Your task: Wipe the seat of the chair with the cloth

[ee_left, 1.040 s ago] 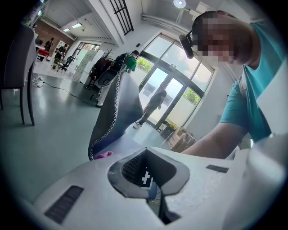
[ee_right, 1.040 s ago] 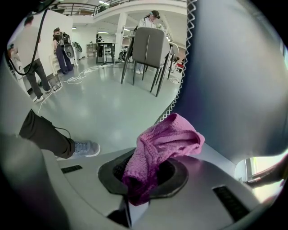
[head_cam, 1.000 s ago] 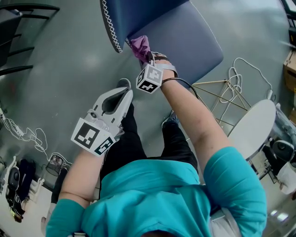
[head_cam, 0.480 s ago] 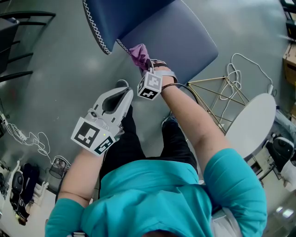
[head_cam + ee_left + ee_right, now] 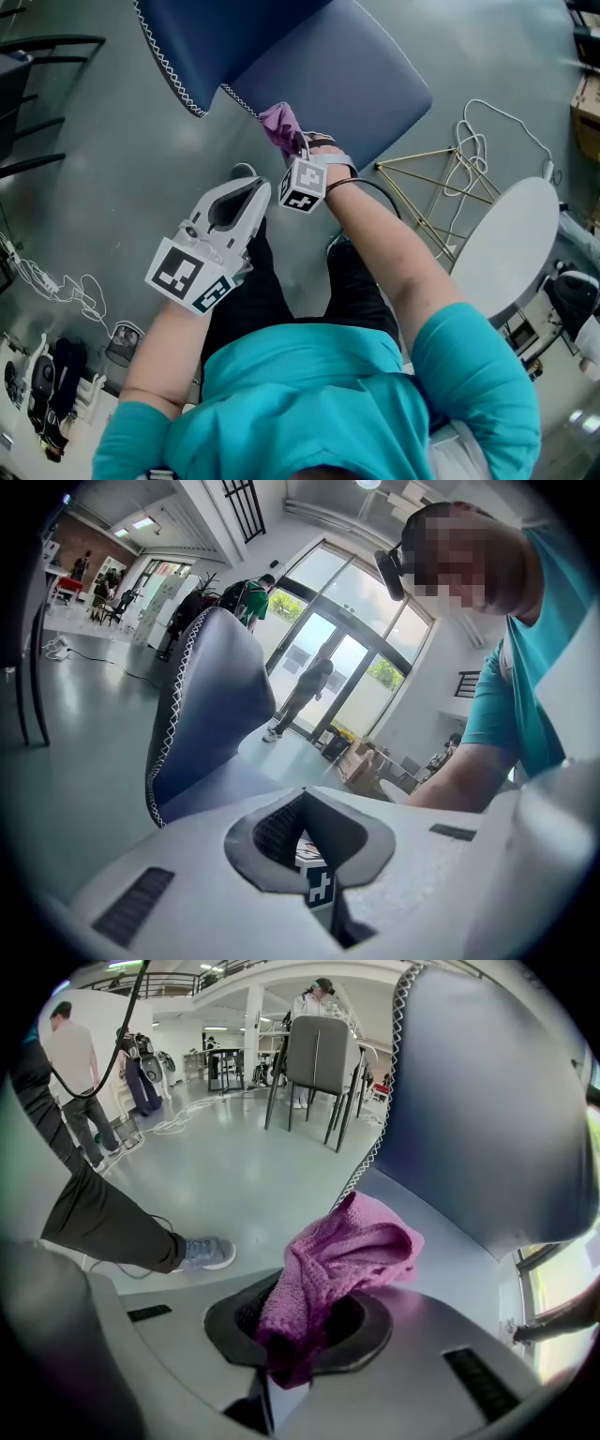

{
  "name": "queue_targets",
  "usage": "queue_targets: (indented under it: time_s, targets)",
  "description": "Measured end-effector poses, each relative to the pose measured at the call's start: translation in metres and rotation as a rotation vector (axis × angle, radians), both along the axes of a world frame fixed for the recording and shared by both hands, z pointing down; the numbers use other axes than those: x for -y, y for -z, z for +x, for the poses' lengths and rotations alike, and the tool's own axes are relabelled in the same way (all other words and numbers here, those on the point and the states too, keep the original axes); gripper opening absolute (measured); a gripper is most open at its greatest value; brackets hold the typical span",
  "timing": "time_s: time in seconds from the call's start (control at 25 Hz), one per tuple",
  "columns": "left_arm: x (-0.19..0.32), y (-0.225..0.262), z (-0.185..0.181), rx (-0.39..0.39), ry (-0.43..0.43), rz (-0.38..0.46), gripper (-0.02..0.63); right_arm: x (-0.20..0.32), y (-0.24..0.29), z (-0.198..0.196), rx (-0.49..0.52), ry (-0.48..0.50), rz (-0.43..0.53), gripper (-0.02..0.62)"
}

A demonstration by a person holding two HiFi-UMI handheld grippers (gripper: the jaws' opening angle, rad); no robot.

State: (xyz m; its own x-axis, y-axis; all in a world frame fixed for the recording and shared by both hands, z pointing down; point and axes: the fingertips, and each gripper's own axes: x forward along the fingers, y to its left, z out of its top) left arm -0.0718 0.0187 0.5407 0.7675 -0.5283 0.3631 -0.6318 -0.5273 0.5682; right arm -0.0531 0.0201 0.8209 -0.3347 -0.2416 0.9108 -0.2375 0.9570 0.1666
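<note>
The chair's blue seat (image 5: 347, 80) fills the top of the head view, its stitched backrest (image 5: 202, 37) to the left. A purple cloth (image 5: 281, 125) lies against the seat's near edge, with my right gripper (image 5: 294, 142) shut on it. In the right gripper view the cloth (image 5: 342, 1265) bunches out of the jaws over the seat (image 5: 450, 1274), beside the backrest (image 5: 487, 1101). My left gripper (image 5: 246, 180) hangs lower left of the seat, off the chair, shut on nothing. Its view looks past the closed jaws (image 5: 314, 841) at the backrest (image 5: 211, 705).
A gold wire frame (image 5: 427, 183) and a looped white cable (image 5: 487, 127) lie on the grey floor right of the chair. A white round table (image 5: 506, 253) stands further right. Black chair legs (image 5: 37, 103) and floor cables (image 5: 56, 277) sit at the left.
My right gripper has drawn the cloth along the seat's near edge, away from the backrest. The chair has shifted left in the head view. My left gripper has stayed put.
</note>
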Motion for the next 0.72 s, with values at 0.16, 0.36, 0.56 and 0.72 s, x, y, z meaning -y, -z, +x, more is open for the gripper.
queue_targets:
  time_s: [0.16,0.36,0.56,0.72]
  targets:
    - [0.000,0.002,0.006,-0.004,-0.010,0.006,0.004,-0.010,-0.001,0.008,-0.004,-0.003,-0.009,0.050]
    - [-0.003,0.005,0.015,-0.005,-0.021,0.007,0.004,-0.025,-0.001,0.020,-0.012,-0.005,-0.022,0.051]
    - [-0.006,0.008,0.024,-0.008,-0.036,0.009,0.003,-0.037,-0.001,0.031,-0.017,-0.005,-0.032,0.050]
    - [-0.007,0.008,0.033,-0.009,-0.050,0.009,0.003,-0.047,-0.002,0.042,-0.021,-0.011,-0.042,0.050]
